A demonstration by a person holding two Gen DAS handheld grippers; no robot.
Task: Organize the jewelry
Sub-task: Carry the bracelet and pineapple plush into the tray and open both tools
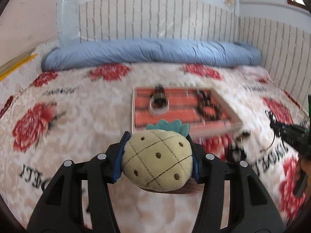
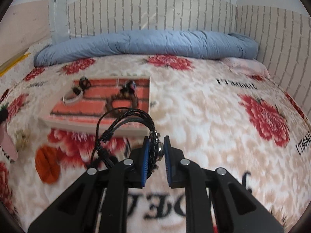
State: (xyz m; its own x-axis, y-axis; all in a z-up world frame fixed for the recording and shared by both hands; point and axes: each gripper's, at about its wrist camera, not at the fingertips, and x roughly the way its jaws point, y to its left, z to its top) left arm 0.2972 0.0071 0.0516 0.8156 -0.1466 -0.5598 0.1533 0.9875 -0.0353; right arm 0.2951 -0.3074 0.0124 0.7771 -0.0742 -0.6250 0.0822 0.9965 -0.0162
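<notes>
My left gripper (image 1: 157,151) is shut on a plush pineapple (image 1: 157,162) with a teal crown, held above the bed, just in front of the jewelry tray (image 1: 236,125). The tray has a white rim and a pink ribbed lining; a clear bangle (image 1: 159,106) and a dark beaded bracelet (image 1: 209,106) lie in it. My right gripper (image 2: 156,151) is shut on a black braided cord bracelet (image 2: 134,116) with a metal charm, whose loop sticks up to the left. The tray (image 2: 93,125) lies ahead-left of it. My right gripper also shows at the right edge of the left wrist view (image 1: 272,122).
A floral fleece blanket (image 1: 77,116) covers the bed. A rolled blue quilt (image 1: 151,52) lies along the back against a white brick-pattern wall. Small dark jewelry pieces (image 1: 236,153) lie on the blanket right of the tray. An orange plush item (image 2: 47,165) lies at the left.
</notes>
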